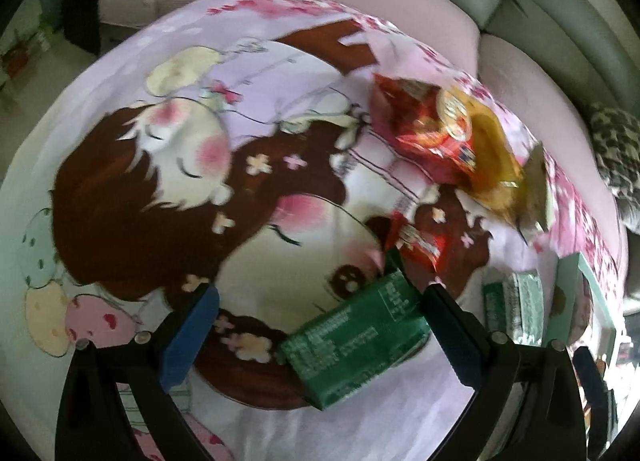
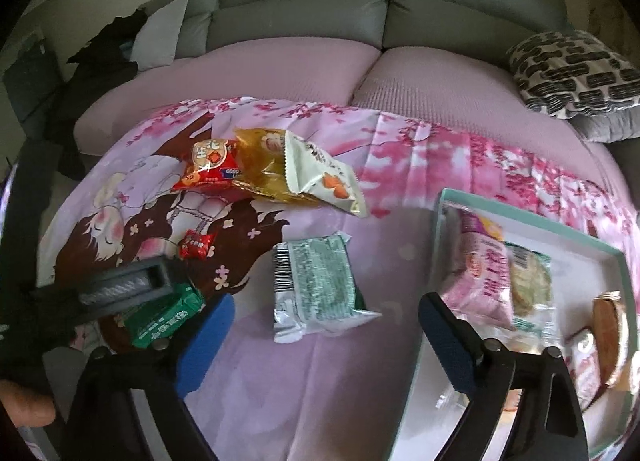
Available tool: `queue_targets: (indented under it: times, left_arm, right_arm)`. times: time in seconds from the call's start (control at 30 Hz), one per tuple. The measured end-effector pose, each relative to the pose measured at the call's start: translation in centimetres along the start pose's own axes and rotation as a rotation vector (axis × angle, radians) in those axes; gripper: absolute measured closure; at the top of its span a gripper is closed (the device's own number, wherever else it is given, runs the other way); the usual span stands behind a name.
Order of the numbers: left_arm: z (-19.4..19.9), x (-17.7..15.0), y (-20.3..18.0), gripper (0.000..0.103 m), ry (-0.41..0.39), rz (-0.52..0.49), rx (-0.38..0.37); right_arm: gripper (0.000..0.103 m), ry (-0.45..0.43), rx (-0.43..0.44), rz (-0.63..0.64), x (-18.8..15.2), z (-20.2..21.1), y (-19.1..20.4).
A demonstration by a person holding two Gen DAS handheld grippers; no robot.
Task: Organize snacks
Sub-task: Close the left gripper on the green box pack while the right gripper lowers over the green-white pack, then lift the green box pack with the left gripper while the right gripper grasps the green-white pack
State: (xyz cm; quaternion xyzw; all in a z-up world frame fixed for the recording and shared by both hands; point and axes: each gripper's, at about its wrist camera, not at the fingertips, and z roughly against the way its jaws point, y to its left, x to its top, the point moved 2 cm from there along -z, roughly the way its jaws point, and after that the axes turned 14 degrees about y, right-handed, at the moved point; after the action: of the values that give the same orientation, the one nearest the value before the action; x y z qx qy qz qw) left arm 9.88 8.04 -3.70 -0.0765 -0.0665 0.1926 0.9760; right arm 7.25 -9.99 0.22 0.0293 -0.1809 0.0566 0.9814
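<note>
Grasping comes first here: the left gripper (image 1: 320, 325) has its blue-padded fingers (image 1: 188, 341) spread wide, with the dark green foil snack packet (image 1: 356, 337) lying between them, close by the right-hand finger but not visibly pinched. In my judgement it should shift until the packet sits midway between the pads, drop low to the cartoon-printed pink cloth (image 1: 120, 141), then close across the packet's short sides so the foil does not slide out.

The right gripper (image 2: 326, 337) also stands wide and holds nothing; the pale green and silver wrapped snack (image 2: 320, 285) lies on the cloth just ahead of its fingers. Closing on that one should wait until the left hand is clear, since the two tools are near each other.

Beside it, at the cloth's right edge, the teal-rimmed tray (image 2: 532, 215) already carries several packets, so the free room toward its far rim looks the likely target.

Farther out lie the small red candy wrapper (image 2: 197, 243), then the overlapping red, yellow and white packets (image 2: 280, 173) near the cloth's far edge.
</note>
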Motion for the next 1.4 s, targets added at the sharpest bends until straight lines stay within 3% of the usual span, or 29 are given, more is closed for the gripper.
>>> queue_targets:
  times: [0.17, 0.33, 0.47, 1.07, 1.2, 1.3, 1.4]
  left_arm:
    - [0.6, 0.2, 1.4, 0.002, -0.012, 0.029, 0.002]
    - [1.5, -0.3, 1.4, 0.002, -0.016, -0.005, -0.024]
    - [1.7, -0.6, 0.4, 0.002, -0.011, -0.067, -0.029]
    - [0.3, -1.5, -1.6, 0.002, 0.025, -0.228, 0.069]
    - [-0.5, -1.6, -2.7, 0.005, 0.04, -0.267, 0.099]
    - [-1.0, -1.7, -2.9, 0.019, 0.062, -0.271, 0.075]
    - [-0.9, -1.9, -3.1, 0.027, 0.057, -0.267, 0.076]
  right_arm:
    - [0.016, 0.024, 0.012, -0.007, 0.2, -1.7, -0.1]
    - [0.021, 0.037, 0.017, -0.008, 0.6, -3.1, -0.1]
    - [0.034, 0.045, -0.001, -0.022, 0.5, -3.5, -0.3]
    - [0.035, 0.122, -0.009, -0.035, -1.4, -2.3, -0.2]
    - [0.035, 0.131, -0.014, -0.029, -1.5, -2.3, -0.1]
    - [0.035, 0.134, -0.012, -0.031, -1.5, -2.3, -0.1]
    - [0.035, 0.137, -0.011, -0.031, -1.5, -2.3, 0.0]
